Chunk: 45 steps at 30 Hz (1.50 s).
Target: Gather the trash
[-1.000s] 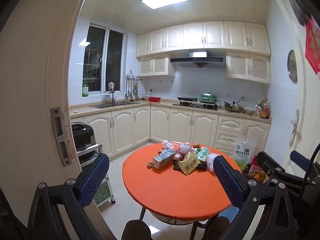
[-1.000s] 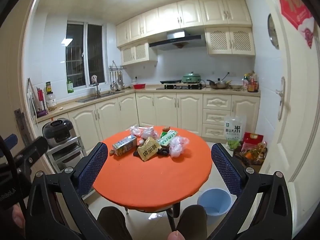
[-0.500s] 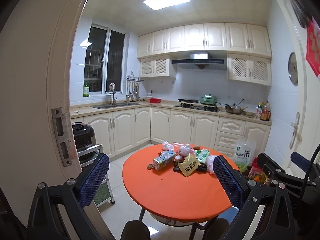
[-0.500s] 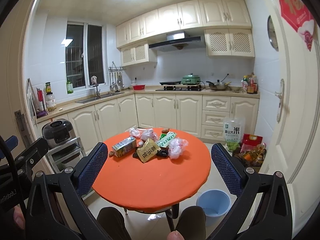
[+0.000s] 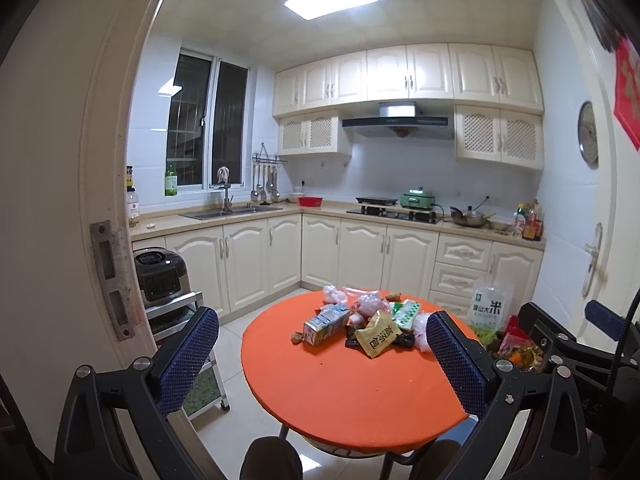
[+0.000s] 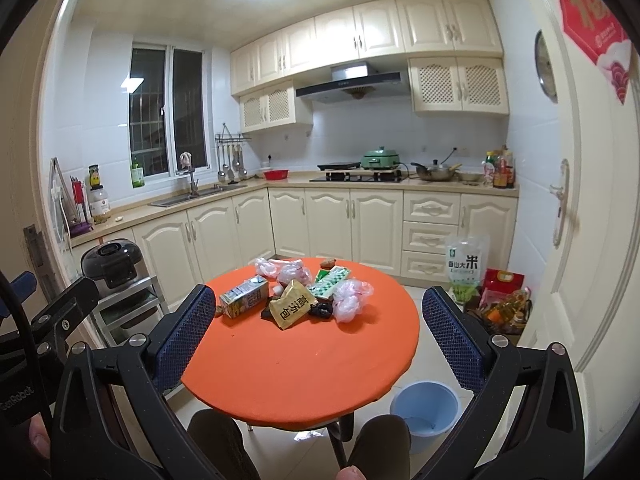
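A pile of trash lies on the far half of a round orange table (image 5: 348,384) (image 6: 296,364): a drink carton (image 5: 325,325) (image 6: 245,296), a yellow snack bag (image 5: 377,333) (image 6: 291,305), a green-white pack (image 6: 330,282), crumpled pink-white plastic bags (image 6: 349,295) and dark scraps (image 6: 320,310). A light blue bucket (image 6: 424,408) stands on the floor at the table's right. My left gripper (image 5: 320,354) and my right gripper (image 6: 316,330) are both open and empty, held well short of the pile near the doorway.
The door frame (image 5: 108,240) is close on the left, an open white door (image 6: 580,200) on the right. A rice cooker on a metal rack (image 6: 114,268) sits left of the table. Bags of groceries (image 6: 496,300) lie on the floor at right. Cabinets line the back.
Both views have moved slightly forward toward the table and tilted a little; the trash pile sits a bit closer. Both grippers stay open.
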Each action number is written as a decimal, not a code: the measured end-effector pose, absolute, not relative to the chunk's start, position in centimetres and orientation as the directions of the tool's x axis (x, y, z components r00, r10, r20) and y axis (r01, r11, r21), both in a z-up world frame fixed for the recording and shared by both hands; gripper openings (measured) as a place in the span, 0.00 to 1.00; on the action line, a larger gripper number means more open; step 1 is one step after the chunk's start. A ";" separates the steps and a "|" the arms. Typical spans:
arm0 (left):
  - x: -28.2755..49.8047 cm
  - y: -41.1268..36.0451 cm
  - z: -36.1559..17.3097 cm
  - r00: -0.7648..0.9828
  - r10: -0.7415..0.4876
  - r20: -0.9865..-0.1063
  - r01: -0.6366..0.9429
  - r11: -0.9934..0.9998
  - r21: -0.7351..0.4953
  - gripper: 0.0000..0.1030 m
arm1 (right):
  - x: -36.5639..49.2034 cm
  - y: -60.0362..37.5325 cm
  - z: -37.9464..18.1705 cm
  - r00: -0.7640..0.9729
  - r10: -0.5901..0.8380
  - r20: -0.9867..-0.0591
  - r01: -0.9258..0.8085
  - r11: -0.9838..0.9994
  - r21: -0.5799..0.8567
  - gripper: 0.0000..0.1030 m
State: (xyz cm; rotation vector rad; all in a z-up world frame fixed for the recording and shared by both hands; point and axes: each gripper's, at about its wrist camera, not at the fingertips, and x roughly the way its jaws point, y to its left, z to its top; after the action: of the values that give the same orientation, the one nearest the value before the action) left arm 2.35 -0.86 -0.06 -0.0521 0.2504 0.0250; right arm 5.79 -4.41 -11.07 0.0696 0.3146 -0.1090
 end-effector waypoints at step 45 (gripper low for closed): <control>39.3 1.7 -8.1 0.747 -0.023 -0.665 -0.043 0.996 -0.082 0.99 | 34.7 -11.7 -24.3 0.675 -0.090 -0.732 0.159 0.987 0.026 1.00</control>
State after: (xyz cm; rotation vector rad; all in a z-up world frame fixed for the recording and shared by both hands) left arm 39.32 1.68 -8.11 -0.0943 0.7282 0.0108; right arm 34.72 -11.74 -24.32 0.0899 0.8177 -0.1399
